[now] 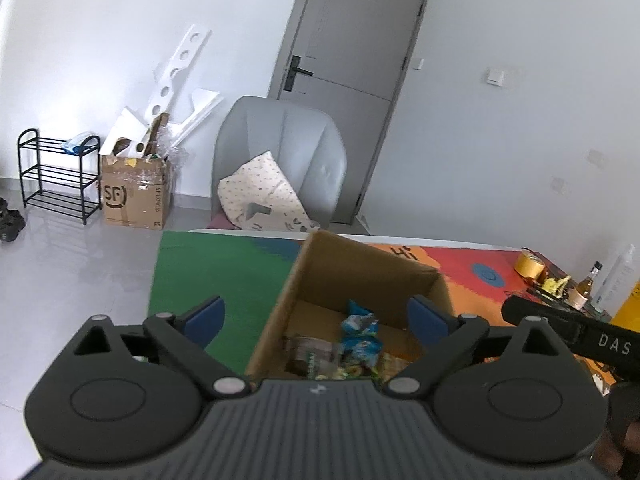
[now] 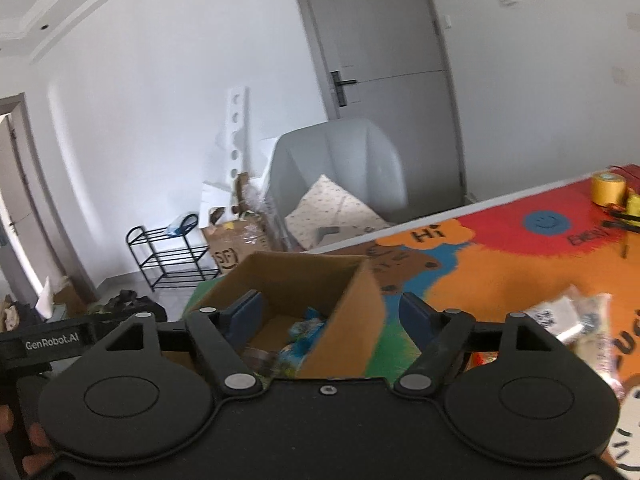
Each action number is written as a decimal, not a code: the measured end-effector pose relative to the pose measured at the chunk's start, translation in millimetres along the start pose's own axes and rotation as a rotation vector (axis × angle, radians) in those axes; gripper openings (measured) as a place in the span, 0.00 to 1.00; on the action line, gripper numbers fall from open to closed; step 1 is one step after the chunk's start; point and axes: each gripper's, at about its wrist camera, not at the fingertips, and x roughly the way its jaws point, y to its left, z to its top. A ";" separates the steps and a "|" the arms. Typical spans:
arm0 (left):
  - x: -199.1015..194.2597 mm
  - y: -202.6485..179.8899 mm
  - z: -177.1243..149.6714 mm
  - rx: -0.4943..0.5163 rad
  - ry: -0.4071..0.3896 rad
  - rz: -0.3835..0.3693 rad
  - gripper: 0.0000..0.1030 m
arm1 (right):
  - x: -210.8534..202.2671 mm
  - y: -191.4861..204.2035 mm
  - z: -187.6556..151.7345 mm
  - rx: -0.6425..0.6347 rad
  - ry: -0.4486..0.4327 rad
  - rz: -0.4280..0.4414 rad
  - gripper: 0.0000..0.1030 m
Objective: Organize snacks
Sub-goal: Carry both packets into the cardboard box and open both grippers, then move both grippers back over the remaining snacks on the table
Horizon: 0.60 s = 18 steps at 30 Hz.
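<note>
An open cardboard box stands on the colourful mat and holds several snack packets, among them a blue one. My left gripper is open and empty, its blue pads wide apart above the box. In the right wrist view the same box sits just ahead, with blue packets inside. My right gripper is open and empty above the box's right wall. More snack packets lie blurred on the mat to the right.
The mat covers the table. A yellow tape roll, bottles and clutter stand at the far right. Behind the table are a grey chair with a cushion, a door, a cardboard carton and a black rack.
</note>
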 end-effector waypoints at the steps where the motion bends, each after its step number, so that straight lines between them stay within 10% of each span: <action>1: 0.8 -3.2 -0.5 0.005 0.002 -0.007 0.95 | -2.9 -4.2 -0.3 0.005 -0.004 -0.012 0.77; 18: 14.8 -73.9 -16.8 0.135 0.049 -0.114 1.00 | -42.2 -68.5 -14.9 0.103 -0.014 -0.146 0.97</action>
